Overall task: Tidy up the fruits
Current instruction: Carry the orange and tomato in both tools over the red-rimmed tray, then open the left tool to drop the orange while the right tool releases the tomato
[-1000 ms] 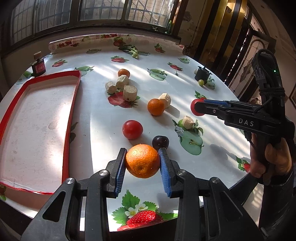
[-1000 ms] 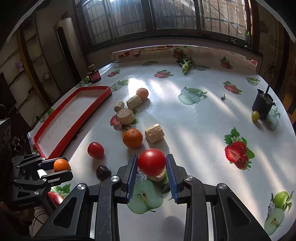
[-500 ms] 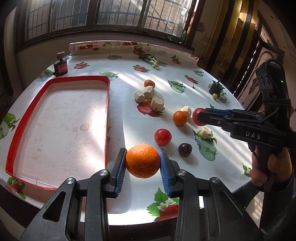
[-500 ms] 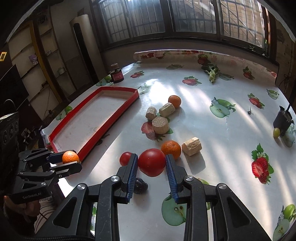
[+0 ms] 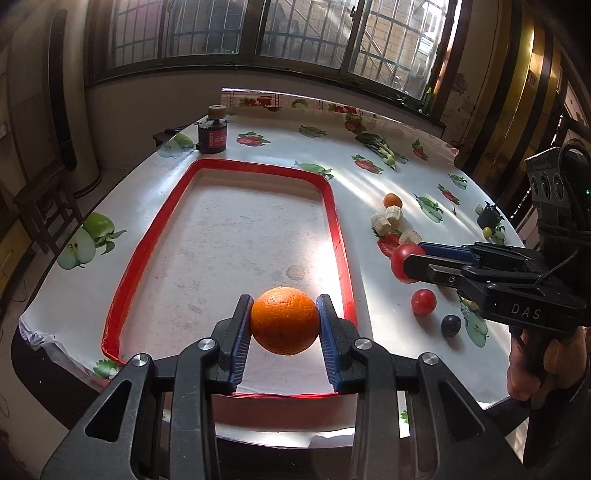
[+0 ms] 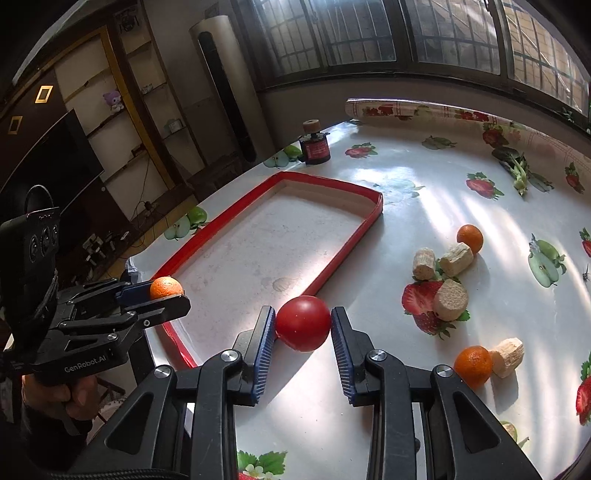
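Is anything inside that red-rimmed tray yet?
The red-rimmed tray shows only a bare, stained floor. The orange hangs above it in the left gripper, hiding a small patch beneath.

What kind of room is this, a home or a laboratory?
Most likely a home living or dining room. The table wears a fruit-print oilcloth, a wall shelf holds a plush toy, a dark television screen stands beside it, and barred windows run behind.
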Motion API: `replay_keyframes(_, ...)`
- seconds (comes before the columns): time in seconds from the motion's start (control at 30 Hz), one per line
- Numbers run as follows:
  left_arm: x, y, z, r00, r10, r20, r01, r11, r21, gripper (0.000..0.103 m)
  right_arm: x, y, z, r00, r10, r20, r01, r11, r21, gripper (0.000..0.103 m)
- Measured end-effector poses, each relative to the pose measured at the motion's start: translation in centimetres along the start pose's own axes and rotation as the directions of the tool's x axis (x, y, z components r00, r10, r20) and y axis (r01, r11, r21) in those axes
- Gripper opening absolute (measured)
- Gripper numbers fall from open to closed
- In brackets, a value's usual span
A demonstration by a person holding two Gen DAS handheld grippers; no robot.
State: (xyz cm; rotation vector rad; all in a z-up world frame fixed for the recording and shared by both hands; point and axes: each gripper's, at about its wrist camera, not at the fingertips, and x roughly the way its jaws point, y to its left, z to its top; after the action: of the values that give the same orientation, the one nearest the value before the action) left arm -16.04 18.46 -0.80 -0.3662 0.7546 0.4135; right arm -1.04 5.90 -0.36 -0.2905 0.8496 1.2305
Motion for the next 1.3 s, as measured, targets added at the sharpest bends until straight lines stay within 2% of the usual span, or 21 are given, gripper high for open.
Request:
replay_keyframes(0.33,2.4,4.3,0.3,0.994,0.082,-0.067,-0.085,0.995,-0.049,0.032,7.1,3.3,2.9,0.994,0.078,-0.079,-0.081,0.996,-0.041,0.031)
replay_keyframes(0.7,5.5,5.2,0.2,0.979,0.125,-0.158,-0.130,0.991,-0.025,0.032,12.4,3.7,3.7,0.985,0.056,-0.166,-0.067,0.996,-0.060,0.031)
replay_keyframes(0.8,6.4,5.3,-0.1,0.970,0.140,-0.200,-0.148,0.989,-0.024,0.032,13.3,4.0,3.4,0.982,0.035,-0.187,-0.052,0.995,-0.086,0.032)
replay_keyframes(0.9,6.5,5.2,-0.4,0.968,0.146,-0.206,-0.154,0.988,-0.023,0.038,13.3,4.0,3.4,0.983,0.035,-0.182,-0.051,0.995,-0.087,0.034)
replay_keyframes(1.0,6.4,4.9,-0.4,0.960,0.184,-0.214,-0.191,0.982,-0.013,0.055,13.3,3.7,3.3,0.982,0.038,-0.183,-0.052,0.996,-0.069,0.053)
replay_keyframes(1.3,4.4,4.1,0.0,0.967,0.189,-0.170,-0.196,0.980,-0.025,0.055,9.0,3.2,3.5,0.992,0.059,-0.114,-0.065,0.997,-0.051,0.056)
